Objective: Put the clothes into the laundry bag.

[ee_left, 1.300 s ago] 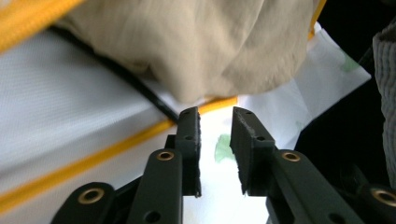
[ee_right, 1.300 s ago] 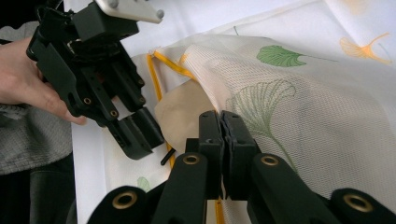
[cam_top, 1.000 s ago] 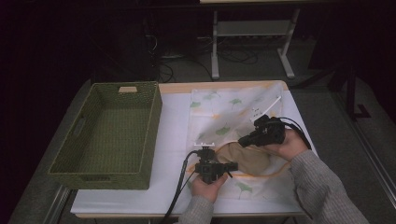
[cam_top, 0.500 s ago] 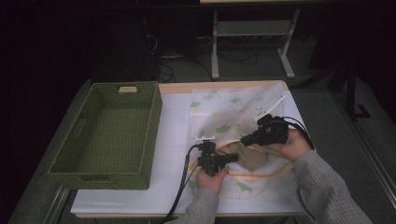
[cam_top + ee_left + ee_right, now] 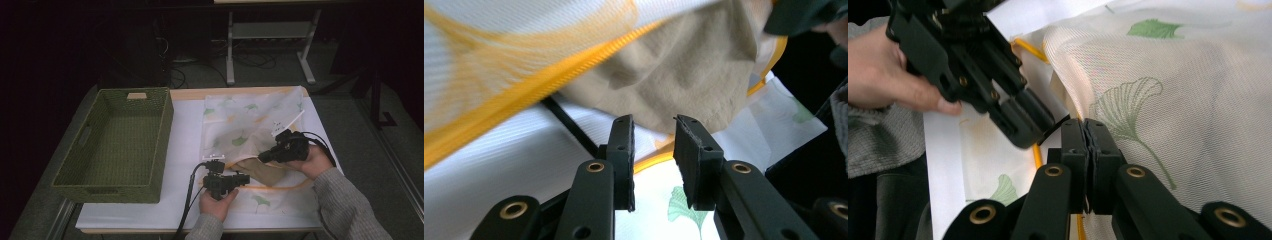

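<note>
While the right gripper [image 5: 261, 158] is pinching the upper layer of the mesh laundry bag [image 5: 250, 125] and lifting its orange-trimmed mouth, the left gripper [image 5: 246, 178] — jaws just eased apart, nothing between them — is aiming at the beige garment [image 5: 262, 171] lying in the opening at the table's [image 5: 185, 120] five o'clock, seemingly to work it in or out. A green wicker basket [image 5: 117, 142] is waiting at nine o'clock.

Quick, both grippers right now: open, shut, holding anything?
Left gripper: open, nothing between the pads; jaws just opened a little, tan cloth just ahead.
Right gripper: shut on the mesh bag at its edge.
</note>
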Available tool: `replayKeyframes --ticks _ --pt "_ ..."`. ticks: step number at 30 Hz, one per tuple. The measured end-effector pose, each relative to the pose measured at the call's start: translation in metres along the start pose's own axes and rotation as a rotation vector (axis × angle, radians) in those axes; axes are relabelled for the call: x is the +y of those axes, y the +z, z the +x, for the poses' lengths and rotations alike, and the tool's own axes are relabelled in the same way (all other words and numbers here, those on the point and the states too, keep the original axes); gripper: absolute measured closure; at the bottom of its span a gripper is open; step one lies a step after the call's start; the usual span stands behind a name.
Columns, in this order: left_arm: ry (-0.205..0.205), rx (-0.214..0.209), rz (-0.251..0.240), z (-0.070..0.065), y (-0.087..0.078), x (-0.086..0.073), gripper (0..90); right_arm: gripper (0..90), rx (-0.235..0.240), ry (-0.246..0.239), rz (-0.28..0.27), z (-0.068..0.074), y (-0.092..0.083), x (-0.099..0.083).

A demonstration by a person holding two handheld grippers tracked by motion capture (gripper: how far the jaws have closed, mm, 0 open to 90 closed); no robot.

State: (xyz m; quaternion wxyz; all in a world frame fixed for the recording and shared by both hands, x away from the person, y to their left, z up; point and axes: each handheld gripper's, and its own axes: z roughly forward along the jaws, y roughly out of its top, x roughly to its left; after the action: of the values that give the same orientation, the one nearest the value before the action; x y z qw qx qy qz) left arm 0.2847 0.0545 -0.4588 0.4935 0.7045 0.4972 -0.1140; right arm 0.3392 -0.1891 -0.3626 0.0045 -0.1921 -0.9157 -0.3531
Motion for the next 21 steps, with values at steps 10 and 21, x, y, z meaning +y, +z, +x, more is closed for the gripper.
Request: replayKeyframes --ticks 10,21 --pt "0.0 -0.06 -0.001 -0.01 0.015 -0.002 68.9 87.2 0.007 0.016 0.006 0.004 -0.001 -0.012" --pt "0.037 -0.045 -0.001 -0.019 0.001 -0.009 68.8 87.2 0.023 0.041 0.034 0.008 0.005 -0.032"
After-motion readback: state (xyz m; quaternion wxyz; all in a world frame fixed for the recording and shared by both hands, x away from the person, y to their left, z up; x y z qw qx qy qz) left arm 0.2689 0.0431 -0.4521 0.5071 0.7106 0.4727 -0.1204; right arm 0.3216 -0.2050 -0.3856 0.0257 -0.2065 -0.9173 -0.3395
